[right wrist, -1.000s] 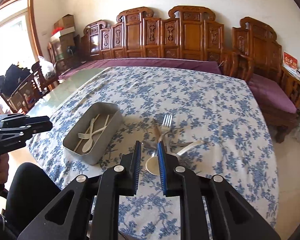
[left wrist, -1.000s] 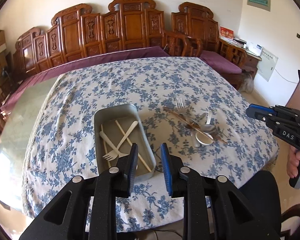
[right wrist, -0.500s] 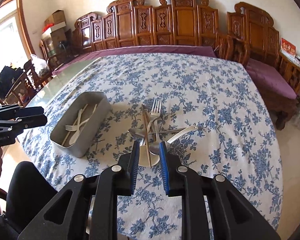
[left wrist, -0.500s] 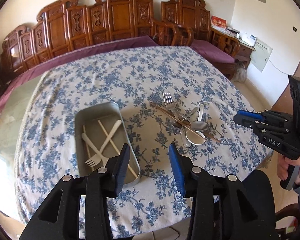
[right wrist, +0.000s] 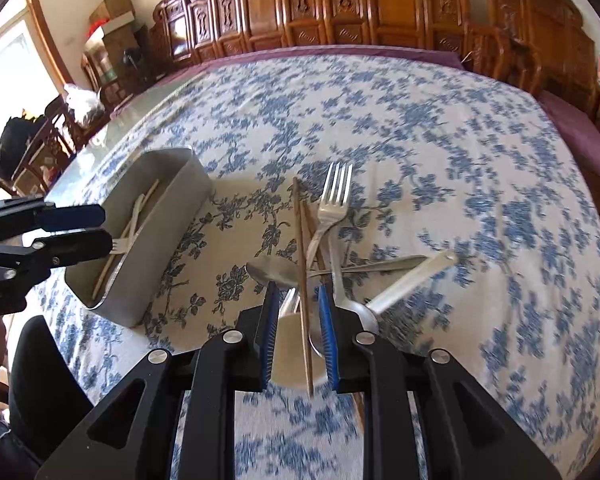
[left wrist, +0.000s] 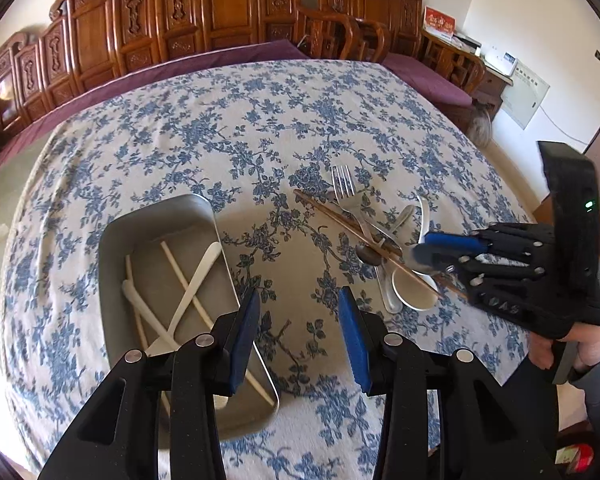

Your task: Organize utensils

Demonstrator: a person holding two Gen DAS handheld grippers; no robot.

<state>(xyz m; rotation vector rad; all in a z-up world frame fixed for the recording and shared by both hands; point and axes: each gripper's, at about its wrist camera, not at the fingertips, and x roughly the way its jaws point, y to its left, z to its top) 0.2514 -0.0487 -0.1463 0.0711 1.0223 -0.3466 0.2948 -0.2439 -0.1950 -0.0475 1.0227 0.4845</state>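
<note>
Right gripper (right wrist: 299,312) is hovering low over the utensil pile right of the tray (right wrist: 162,236), jaws slightly apart, straddling the wooden chopstick (right wrist: 302,272) without gripping. Chopstick's long axis is running along the fingers, pointing away. Left gripper (left wrist: 296,336) is sitting wide open, empty, over the tray's near right corner.

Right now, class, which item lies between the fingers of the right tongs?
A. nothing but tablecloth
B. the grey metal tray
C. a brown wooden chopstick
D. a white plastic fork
C: in the right wrist view the brown chopstick runs lengthwise through the gap of the right tongs, over the pile of metal cutlery; the grey tray sits apart to the left.
</note>
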